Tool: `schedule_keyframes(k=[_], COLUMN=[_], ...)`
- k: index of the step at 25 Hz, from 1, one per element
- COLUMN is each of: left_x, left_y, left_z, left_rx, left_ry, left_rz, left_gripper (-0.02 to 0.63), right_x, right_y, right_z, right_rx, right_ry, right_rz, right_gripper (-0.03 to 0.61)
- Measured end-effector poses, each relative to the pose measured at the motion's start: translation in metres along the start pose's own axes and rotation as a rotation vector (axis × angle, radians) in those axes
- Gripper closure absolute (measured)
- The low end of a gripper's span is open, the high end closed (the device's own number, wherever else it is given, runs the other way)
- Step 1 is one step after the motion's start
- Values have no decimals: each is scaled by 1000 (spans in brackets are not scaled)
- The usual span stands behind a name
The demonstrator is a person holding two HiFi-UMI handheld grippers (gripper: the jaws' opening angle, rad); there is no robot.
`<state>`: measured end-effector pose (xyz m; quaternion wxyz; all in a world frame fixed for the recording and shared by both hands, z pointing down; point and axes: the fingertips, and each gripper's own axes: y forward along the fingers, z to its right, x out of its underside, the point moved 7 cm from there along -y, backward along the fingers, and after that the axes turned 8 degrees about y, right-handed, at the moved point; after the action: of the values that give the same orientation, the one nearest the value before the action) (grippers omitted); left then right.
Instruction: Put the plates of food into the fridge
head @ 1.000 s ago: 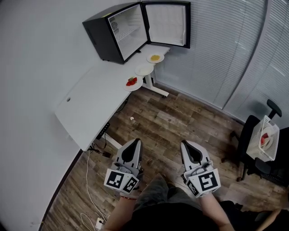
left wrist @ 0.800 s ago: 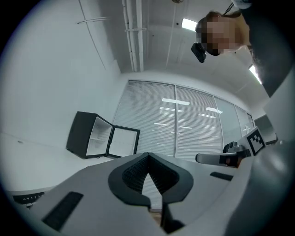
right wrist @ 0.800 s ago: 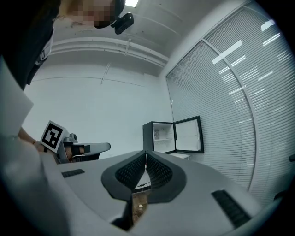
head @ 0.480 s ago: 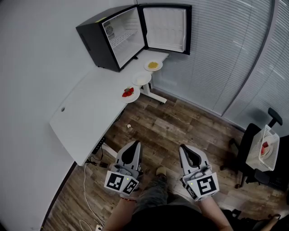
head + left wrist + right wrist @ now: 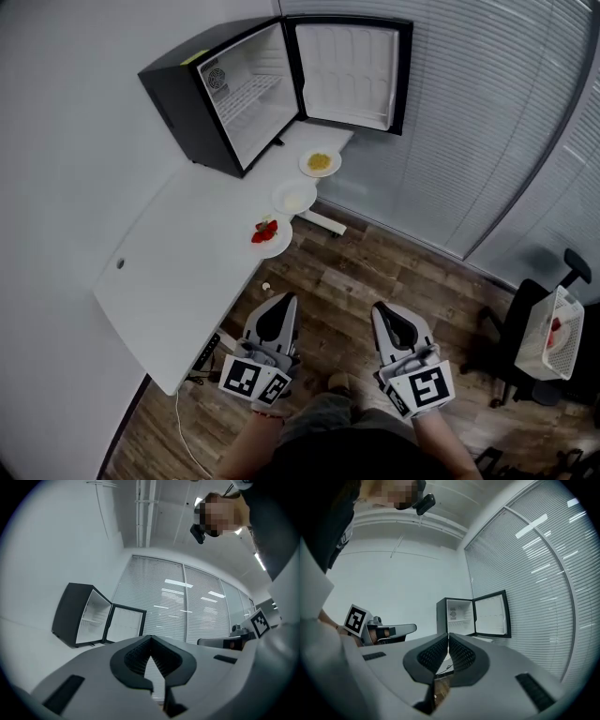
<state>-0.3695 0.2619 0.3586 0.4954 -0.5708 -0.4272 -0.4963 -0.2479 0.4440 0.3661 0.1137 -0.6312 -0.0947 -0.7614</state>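
Three plates [image 5: 294, 197] sit on the table [image 5: 178, 262] before the open fridge [image 5: 225, 94]
Pressed together and empty, the left gripper [image 5: 281, 300] and right gripper [image 5: 382, 309] are well short; next, likely close in and spread jaws

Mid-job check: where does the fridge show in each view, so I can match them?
Head view: fridge upper left of centre, on the white desk, door open.
Left gripper view: fridge at middle left, door swung right.
Right gripper view: fridge at centre, door swung right.
Shared landmark: the window blinds beside the open door.
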Motion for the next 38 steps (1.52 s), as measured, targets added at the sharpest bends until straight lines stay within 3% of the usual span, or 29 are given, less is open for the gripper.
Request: schedule_keyframes(k=[6,15,25,30,38], left_x=[5,24,32,36,50], left_y=[46,107,189,232,260], left_z=[-31,-39,-42,-32,-22], left_rx=[33,28,-128,-168,-238], left_ry=[-7,-27,16,23,10], left_rz=[9,-10,-1,10,-7], left_gripper=[607,607,607,607,607], right_x=[-3,-4,-18,-25,-24], right_y=[39,68,124,144,171], right_z=[23,76,169,213,240], right_rx=[50,75,-55,-121,-238], right_ry=[3,15,21,28,24], right_rz=[4,-24,-38,-57,-100], right_gripper=[572,572,572,572,572])
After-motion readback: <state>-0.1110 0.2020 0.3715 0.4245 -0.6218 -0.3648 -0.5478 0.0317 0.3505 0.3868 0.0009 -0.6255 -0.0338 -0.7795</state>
